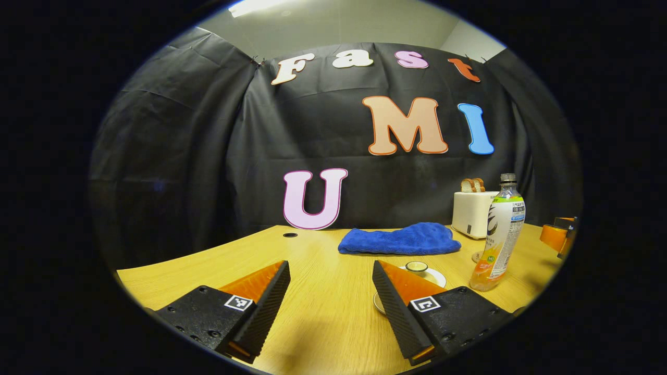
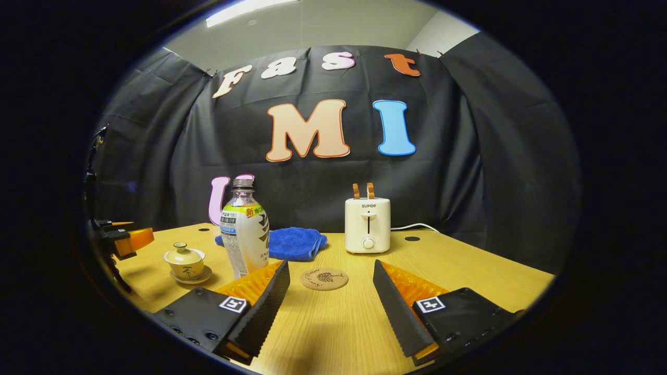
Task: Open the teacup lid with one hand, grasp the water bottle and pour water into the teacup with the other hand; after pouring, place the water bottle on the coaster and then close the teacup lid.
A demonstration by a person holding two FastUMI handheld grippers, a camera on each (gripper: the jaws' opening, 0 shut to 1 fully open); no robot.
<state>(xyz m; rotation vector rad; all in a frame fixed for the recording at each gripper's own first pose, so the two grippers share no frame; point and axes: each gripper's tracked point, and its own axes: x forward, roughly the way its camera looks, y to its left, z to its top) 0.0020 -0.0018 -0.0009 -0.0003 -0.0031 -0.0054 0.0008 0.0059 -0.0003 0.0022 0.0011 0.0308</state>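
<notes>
Left gripper (image 1: 331,291) is spread wide above the wooden table (image 1: 323,307), nothing between its fingers. In the left gripper view the teacup (image 1: 417,271) sits just ahead of its right-side finger, partly hidden behind that finger's tip, lid (image 1: 416,266) still on, saucer rim peeking out beside it. Water bottle (image 1: 499,234) stands upright further to that side, beyond the finger, cap on, liquid in the lower part. Blue cloth (image 1: 400,239) lies ahead past the teacup; a toaster (image 1: 471,212) with bread slices stands behind the bottle near the wall. The other gripper is partly visible at the far right edge.

Right gripper (image 2: 331,289) is also wide apart, empty, low over the table. In the right gripper view the coaster (image 2: 324,278) lies directly ahead between the two fingers, bare, flat on the table. Water bottle (image 2: 244,233) stands upright just beyond the left-side finger tip, apart from the coaster. Teacup (image 2: 184,260) with lid on rests on its saucer further left of the bottle. Left gripper (image 2: 122,239) shows at the far left edge, near the teacup but not touching. Blue cloth (image 2: 292,243) sits behind the bottle; toaster (image 2: 367,224) stands ahead past the coaster.
</notes>
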